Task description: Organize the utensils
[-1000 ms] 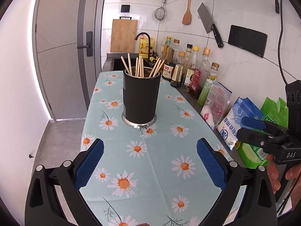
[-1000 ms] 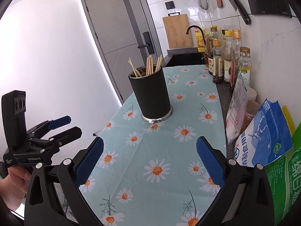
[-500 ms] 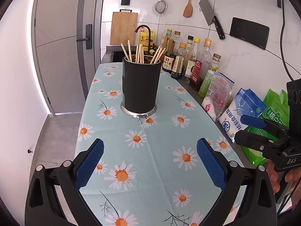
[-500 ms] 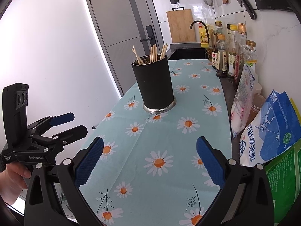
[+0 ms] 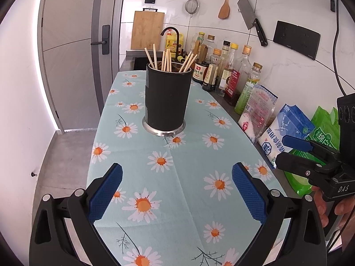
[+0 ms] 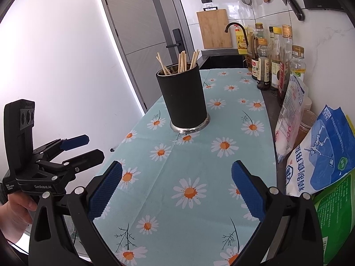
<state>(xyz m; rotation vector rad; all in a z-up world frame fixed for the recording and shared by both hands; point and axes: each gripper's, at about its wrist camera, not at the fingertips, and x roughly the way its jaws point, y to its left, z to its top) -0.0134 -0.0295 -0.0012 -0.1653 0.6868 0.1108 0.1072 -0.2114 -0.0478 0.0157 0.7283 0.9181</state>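
A black utensil holder (image 5: 166,98) with a steel base stands upright on the daisy tablecloth (image 5: 182,177). Several wooden chopsticks (image 5: 168,60) stick out of its top. It also shows in the right wrist view (image 6: 183,98) with the chopsticks (image 6: 182,63). My left gripper (image 5: 177,190) is open and empty, held over the near part of the cloth. My right gripper (image 6: 177,190) is open and empty too. Each gripper shows in the other's view: the right one (image 5: 288,153) at the right edge, the left one (image 6: 88,148) at the left edge.
Sauce and oil bottles (image 5: 224,71) line the right wall. Bags of salt and food (image 5: 281,133) lie along the right edge of the counter. A sink with a black tap (image 5: 170,33) and a cutting board (image 5: 147,30) are behind. A cleaver (image 5: 251,18) hangs on the wall.
Both grippers have drawn back and risen slightly, so the holder looks a little farther and the view tilts up. Both stay open. The holder and chopsticks have not moved.
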